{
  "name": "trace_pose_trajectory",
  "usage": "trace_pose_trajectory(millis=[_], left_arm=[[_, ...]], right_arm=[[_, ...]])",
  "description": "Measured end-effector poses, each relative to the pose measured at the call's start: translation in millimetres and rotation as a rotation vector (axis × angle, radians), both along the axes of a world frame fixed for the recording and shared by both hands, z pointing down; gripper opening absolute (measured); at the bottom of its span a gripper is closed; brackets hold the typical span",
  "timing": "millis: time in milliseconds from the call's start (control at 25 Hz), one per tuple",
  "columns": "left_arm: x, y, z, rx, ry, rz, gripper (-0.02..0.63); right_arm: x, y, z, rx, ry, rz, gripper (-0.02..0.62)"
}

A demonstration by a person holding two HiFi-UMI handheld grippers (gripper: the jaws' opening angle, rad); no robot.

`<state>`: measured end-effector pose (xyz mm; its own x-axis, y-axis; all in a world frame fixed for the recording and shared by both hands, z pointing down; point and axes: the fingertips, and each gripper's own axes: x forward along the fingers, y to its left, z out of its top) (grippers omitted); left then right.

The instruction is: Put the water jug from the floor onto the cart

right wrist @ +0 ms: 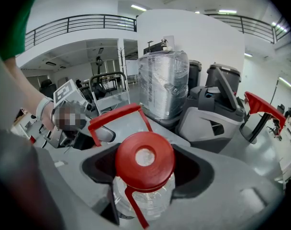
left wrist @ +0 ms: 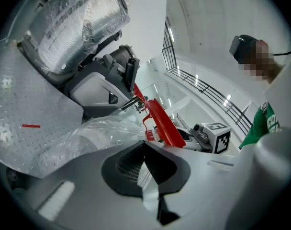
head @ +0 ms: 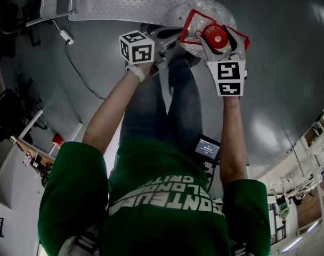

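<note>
The water jug is clear plastic with a red cap and a red carry handle. It sits beside the near edge of the cart's diamond-plate deck. My right gripper is shut on the jug's neck; in the right gripper view the cap fills the space between the jaws and the handle sticks up behind it. My left gripper reaches in from the left with its jaws closed together. The jug's body lies just past its tips, whether touching I cannot tell.
A shrink-wrapped drum and a grey floor machine stand behind the cart deck. A white cable and plug lie on the grey floor left of the cart. The person's legs stand just below the jug.
</note>
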<state>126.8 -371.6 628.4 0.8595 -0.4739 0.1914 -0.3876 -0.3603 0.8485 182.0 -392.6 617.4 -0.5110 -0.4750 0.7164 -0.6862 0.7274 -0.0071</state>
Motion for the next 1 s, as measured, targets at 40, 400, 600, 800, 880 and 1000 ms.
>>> trace_pose_trajectory(millis=[40, 400, 600, 800, 880, 1000], left_arm=[[-3, 1, -1, -0.007, 0.023, -0.021, -0.002], [-31, -14, 10, -0.027, 0.09, -0.097, -0.002], [-95, -18, 11, -0.04, 0.097, -0.146, -0.002], [-137, -33, 13, -0.042, 0.103, -0.164, -0.002], [-134, -47, 12, -0.047, 0.099, -0.169, -0.002], [-137, -62, 13, -0.054, 0.095, -0.18, -0.002]], right_arm=[[-3, 0, -2, -0.002, 0.002, -0.012, 0.301], [-44, -19, -5, 0.006, 0.035, -0.092, 0.301], [-103, -25, 0, -0.014, 0.033, -0.099, 0.301], [-139, -39, 3, -0.019, 0.032, -0.087, 0.301], [-136, -52, 1, -0.021, 0.032, -0.093, 0.301], [-140, -65, 1, -0.021, 0.034, -0.101, 0.301]])
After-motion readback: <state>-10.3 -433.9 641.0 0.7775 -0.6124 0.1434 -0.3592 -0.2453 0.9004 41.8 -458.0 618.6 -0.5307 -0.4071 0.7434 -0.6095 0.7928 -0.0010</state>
